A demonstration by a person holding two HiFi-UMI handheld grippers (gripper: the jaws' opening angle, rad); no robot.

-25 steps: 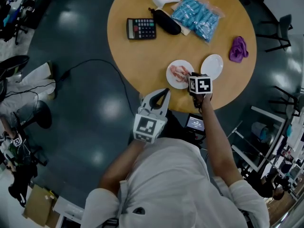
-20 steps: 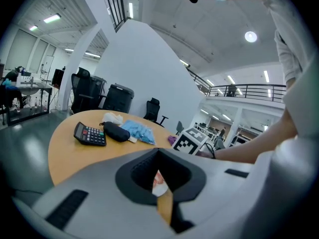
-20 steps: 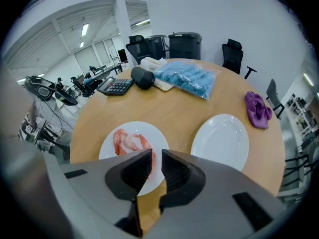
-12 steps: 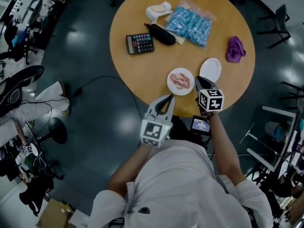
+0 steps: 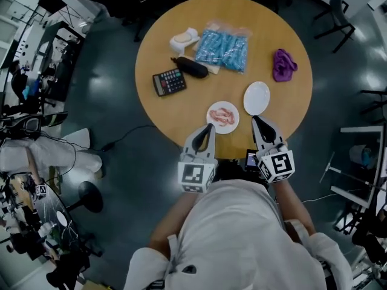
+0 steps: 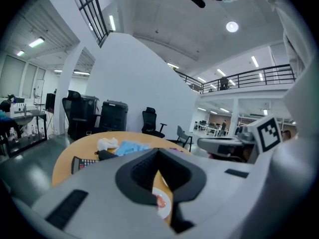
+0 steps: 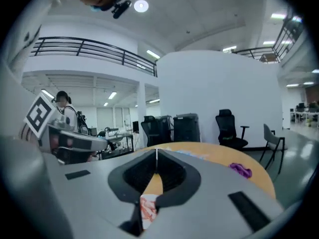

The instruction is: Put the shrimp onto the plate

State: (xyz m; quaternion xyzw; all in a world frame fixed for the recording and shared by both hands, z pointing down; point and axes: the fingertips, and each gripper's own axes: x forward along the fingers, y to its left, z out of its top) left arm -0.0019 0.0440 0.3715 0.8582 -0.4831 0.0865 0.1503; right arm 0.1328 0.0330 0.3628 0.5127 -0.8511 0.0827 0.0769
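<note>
Though held clear of the bench (image 5: 181,113), just over its near edge, not out of harm's way: left tool (image 5: 208,127) pressed together and empty, right tool (image 5: 254,119) likewise, having just been closing on nothing. Shrimp (image 5: 223,115) lying in a pink heap on the plate (image 5: 234,124) close to the near edge, just ahead of the left tool's tip and beside the right one's. Second plate (image 5: 256,98) bare, just beyond, toward the right edge. Task judged as good as done. Main risk: dropping either tool forward and clipping the loaded plate's rim, near enough to the edge to be tipped or slid off by one nudge. Also worth watching: the right tool's tip catching the bare plate. Plenty of open bench in the middle and along the left edge. Calculator (image 5: 169,81), black case (image 5: 191,67), blue packet (image 5: 221,47) and purple cloth (image 5: 283,64) all well apart, toward the far side. Safest to draw straight back from the near edge.
</note>
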